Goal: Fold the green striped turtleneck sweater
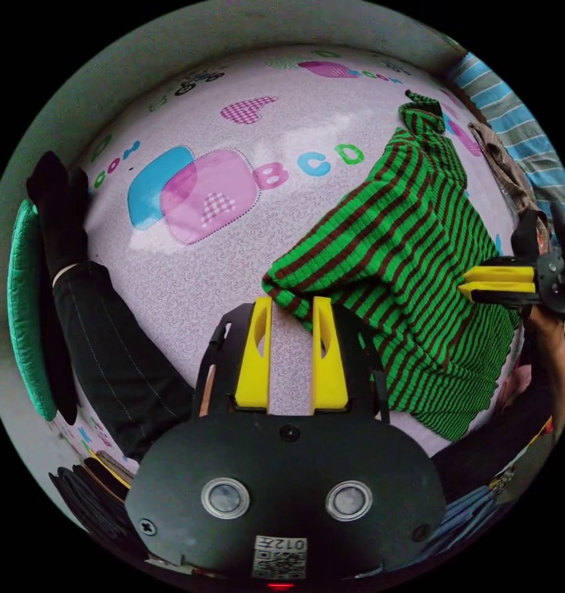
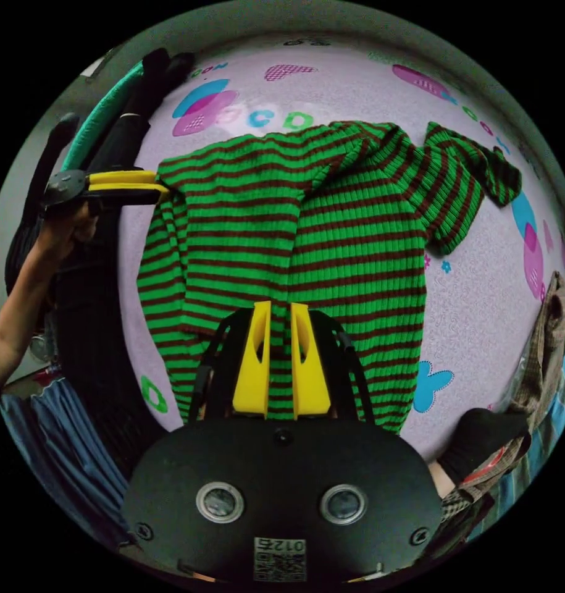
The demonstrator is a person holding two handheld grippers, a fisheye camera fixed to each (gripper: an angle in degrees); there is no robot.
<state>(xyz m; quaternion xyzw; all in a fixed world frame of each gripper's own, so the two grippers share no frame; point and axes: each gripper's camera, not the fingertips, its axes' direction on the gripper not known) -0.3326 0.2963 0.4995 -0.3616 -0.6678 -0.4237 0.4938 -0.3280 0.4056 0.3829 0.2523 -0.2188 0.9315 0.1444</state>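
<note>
The green and brown striped sweater (image 2: 307, 235) lies spread on a lilac printed sheet (image 2: 480, 296), with one side folded over its body and a sleeve (image 2: 461, 179) reaching toward the far right. My right gripper (image 2: 281, 307) is over the near part, its jaws close together with striped fabric pinched between them. The left gripper (image 2: 162, 183) grips the sweater's left corner. In the left gripper view, the left gripper (image 1: 292, 302) has that corner of the sweater (image 1: 405, 247) between its tips. The right gripper (image 1: 464, 281) bites the sweater's edge at the right.
A person's leg in black trousers (image 1: 115, 352) with a black sock (image 1: 57, 210) lies along the left of the sheet (image 1: 233, 259), beside a green cushion (image 1: 23, 309). A brown checked garment (image 2: 544, 352) and a sock-clad foot (image 2: 480, 435) are at the right.
</note>
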